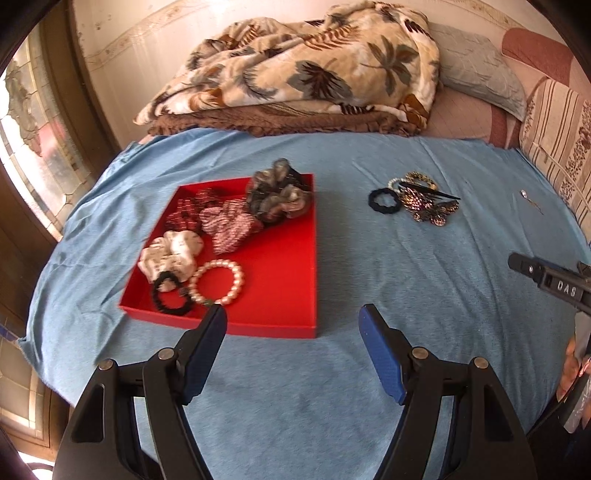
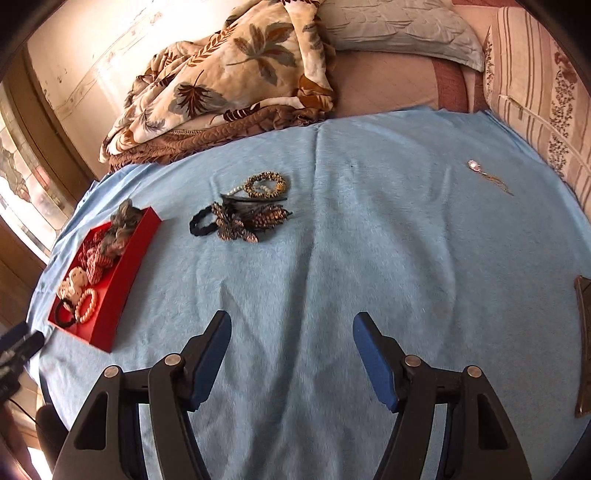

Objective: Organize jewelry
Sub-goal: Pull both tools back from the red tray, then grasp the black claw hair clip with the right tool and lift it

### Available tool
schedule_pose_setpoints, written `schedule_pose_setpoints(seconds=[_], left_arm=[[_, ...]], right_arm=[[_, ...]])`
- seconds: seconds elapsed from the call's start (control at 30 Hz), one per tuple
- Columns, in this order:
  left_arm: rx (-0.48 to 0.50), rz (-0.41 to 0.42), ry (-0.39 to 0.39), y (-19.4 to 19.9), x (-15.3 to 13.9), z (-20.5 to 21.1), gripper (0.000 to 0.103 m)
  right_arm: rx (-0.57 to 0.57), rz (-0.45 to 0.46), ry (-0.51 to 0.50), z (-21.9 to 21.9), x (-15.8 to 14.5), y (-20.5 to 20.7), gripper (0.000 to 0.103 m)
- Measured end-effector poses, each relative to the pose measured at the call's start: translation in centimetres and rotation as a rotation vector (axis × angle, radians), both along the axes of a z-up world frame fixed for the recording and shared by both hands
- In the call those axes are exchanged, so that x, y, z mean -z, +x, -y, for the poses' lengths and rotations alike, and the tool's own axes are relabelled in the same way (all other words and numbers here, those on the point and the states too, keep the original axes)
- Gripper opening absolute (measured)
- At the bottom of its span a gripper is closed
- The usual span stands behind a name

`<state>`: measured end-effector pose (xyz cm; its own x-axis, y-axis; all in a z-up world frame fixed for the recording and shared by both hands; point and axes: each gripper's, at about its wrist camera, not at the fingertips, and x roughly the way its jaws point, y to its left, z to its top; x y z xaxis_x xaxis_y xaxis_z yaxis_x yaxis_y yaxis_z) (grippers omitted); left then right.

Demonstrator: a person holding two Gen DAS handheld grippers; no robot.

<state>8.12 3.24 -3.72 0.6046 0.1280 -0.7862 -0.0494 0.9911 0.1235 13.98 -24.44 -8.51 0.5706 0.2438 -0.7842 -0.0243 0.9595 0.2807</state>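
Note:
A red tray [image 1: 280, 266] [image 2: 125, 266] lies on the blue cloth and holds several scrunchies [image 1: 229, 221], a pearl bracelet [image 1: 218, 282] and a black hair tie [image 1: 171, 297]. To its right lies a loose pile: a black hair tie [image 1: 382, 201] [image 2: 201, 221], jewelled butterfly clips [image 1: 428, 208] [image 2: 243, 221] and beaded bracelets [image 1: 417, 179] [image 2: 266, 184]. A small earring [image 1: 530, 201] [image 2: 487, 175] lies alone far right. My left gripper [image 1: 293, 317] hovers open and empty at the tray's near edge. My right gripper [image 2: 291, 325] is open and empty over bare cloth.
The blue cloth [image 2: 369, 240] covers a bed; a leaf-print blanket [image 1: 314, 66] and pillows [image 2: 402, 33] are heaped at the back. A striped cushion [image 2: 535, 92] borders the right side. A brown object [image 2: 583, 347] lies at the right edge. A window is on the left.

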Motion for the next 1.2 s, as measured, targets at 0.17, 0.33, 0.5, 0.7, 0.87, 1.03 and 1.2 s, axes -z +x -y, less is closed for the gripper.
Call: schedule_pose_setpoints(seconds=[0.17,0.33,0.5,0.7,0.87,1.03,1.2], left_arm=[[0.016,-0.040,-0.041,2.1,1.7,1.0,0.073],[0.035,-0.069,-0.036,3.2,3.2,1.5,0.073],[0.020,-0.104,-0.043,4.5,4.9,0.7,0.073],[0.014,-0.124,-0.045,5.0,5.8,0.1,0.073],[0.018,-0.119,-0.062,4.9,5.4,-0.2,0.073],[0.048,-0.120,-0.092,5.3,4.9,0.5,0.073],[0.068,-0.129,-0.144,6.7,4.3,1.5,0.073]], right_arm=[[-0.067,0.039,0.019,-1.2,-0.9,3.9,0.073],[-0.219,0.063,-0.029,-4.8,-1.1,8.6,0.072],[-0.358,0.070,-0.142,-9.4,0.3,11.0,0.062],[-0.356,0.022,-0.293,-11.0,3.6,13.8,0.017],[-0.277,0.001,-0.131,-7.6,2.3,12.6,0.013],[-0.199,-0.025,0.077,-2.9,-0.3,9.0,0.009],[-0.097,-0.089,0.344,2.5,0.3,5.5,0.009]])
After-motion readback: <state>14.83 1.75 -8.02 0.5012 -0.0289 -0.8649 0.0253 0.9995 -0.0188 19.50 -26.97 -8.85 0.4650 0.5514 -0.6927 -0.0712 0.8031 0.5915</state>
